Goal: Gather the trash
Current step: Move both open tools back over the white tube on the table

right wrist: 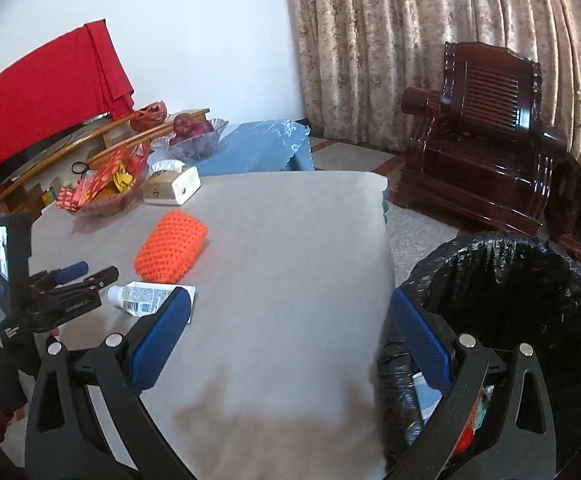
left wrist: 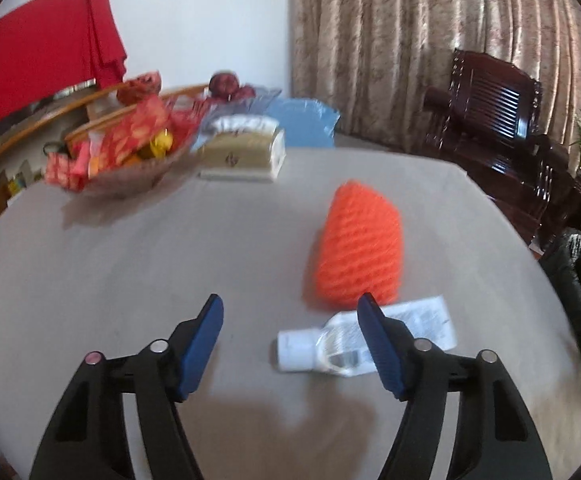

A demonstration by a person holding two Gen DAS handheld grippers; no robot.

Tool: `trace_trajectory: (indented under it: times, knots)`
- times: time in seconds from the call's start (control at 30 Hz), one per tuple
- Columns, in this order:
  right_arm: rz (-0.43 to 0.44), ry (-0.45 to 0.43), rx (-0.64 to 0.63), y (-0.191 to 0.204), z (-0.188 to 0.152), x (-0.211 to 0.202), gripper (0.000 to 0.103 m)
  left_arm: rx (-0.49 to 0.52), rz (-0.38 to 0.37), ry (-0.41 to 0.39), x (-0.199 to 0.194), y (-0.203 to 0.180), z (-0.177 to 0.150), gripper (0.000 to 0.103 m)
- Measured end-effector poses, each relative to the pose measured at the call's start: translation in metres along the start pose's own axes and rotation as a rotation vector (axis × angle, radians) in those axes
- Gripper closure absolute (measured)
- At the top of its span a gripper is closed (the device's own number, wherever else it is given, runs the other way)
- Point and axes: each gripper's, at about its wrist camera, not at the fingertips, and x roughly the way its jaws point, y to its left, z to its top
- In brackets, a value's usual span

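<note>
Here the left gripper (left wrist: 290, 312), black with blue ribbed pads, is wide open above the grey tablecloth-covered table (left wrist: 130, 272) and holds nothing. In the left wrist view, lower centre, its right pad overlaps a small clear plastic bottle with a white cap and printed label (left wrist: 330, 344), which lies on its side on the cloth; whether the pad touches the bottle I cannot tell. Just behind the bottle, right of centre, lies an orange foam net sleeve (left wrist: 358, 248); the two are very close, maybe touching.

In the right wrist view the right gripper (right wrist: 290, 308) is also wide open and empty, low in the frame. Its right finger stands in front of a round bin lined with a black plastic bag (right wrist: 530, 280) at the lower right, beside the table edge; some coloured scraps are seen inside. At the upper left of both views stand a glass bowl of red and yellow wrapped snacks (left wrist: 122, 152) and a beige tissue box (left wrist: 246, 152).
</note>
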Motion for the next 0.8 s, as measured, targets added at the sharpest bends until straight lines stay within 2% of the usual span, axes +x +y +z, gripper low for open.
trace_trajectory:
  times: [0.3,0.47,0.67,0.8]
  knots:
    - [-0.017,0.042,-0.011,0.006,-0.006,0.016,0.006,-0.025,-0.044,0.078,0.024,-0.002,-0.010,0.037]
    - [-0.021,0.043,-0.015,0.006,-0.007,0.017,0.006,-0.027,-0.096,0.115,0.032,-0.003,-0.010,0.062]
    - [-0.029,0.034,-0.012,0.002,-0.007,0.014,0.006,-0.039,-0.089,0.145,0.018,-0.019,-0.020,0.065]
    - [-0.040,0.024,0.001,-0.005,-0.007,0.009,0.006,-0.045,-0.127,0.175,0.005,-0.031,-0.033,0.062]
